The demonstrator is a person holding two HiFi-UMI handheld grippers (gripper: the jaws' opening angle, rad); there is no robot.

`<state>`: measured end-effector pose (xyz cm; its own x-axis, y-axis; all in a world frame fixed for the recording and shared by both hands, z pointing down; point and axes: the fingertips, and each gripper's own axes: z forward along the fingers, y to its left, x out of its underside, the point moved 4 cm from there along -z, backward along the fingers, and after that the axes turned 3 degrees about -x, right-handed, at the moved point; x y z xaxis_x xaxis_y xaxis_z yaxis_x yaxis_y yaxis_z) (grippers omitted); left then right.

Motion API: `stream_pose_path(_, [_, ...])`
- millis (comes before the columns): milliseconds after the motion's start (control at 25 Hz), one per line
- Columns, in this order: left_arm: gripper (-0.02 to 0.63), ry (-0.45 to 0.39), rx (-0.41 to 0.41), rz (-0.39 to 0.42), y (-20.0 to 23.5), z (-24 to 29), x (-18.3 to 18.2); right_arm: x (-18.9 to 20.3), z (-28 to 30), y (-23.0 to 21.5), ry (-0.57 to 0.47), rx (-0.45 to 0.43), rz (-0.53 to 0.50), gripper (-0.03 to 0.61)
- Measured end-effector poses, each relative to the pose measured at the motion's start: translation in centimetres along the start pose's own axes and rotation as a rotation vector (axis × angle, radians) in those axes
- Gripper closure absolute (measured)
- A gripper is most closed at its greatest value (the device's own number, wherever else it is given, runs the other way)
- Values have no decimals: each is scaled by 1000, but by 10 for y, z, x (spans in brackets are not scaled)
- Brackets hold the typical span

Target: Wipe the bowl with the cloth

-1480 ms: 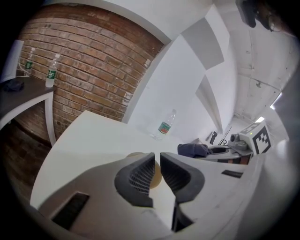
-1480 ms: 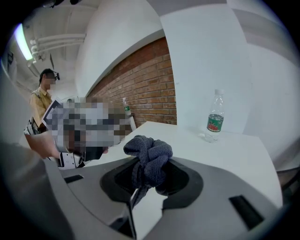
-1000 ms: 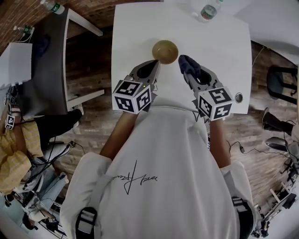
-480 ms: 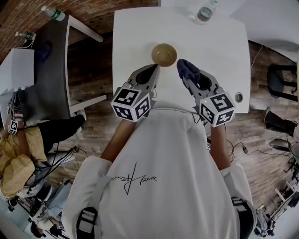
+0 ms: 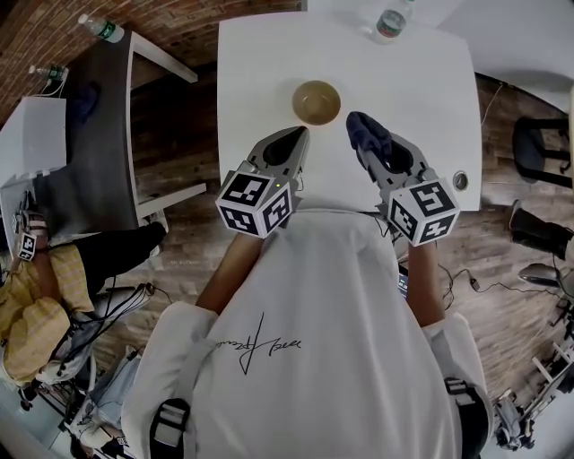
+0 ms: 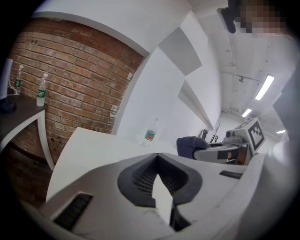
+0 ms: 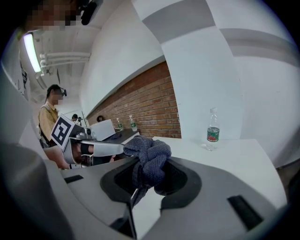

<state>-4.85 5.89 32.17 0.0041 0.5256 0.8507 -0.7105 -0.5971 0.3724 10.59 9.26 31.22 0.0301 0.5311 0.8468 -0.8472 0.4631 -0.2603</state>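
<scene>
Your right tongs (image 5: 361, 127) clamp dark cloth (image 7: 147, 157); bunched wad juts past tips toward tabletop (image 5: 421, 81) far edge. Your left tongs (image 5: 300, 134) closed tip to tip, nothing held. Bowl (image 5: 317, 101) upright, mouth up, near tabletop centre, just ahead of both tongs. White tabletop; bottle (image 5: 388, 22) at far edge; wood floor (image 5: 175, 125), brick wall (image 6: 70, 79).

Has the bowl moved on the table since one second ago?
No. The bowl sits in the same spot on the white table, equally far from the bottle.
</scene>
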Motion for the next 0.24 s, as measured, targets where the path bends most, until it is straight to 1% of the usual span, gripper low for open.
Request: stream_pose_path(240, [624,-11,-7,-7,-4,-7,1,-5,-6,6,-15,3,-23,476])
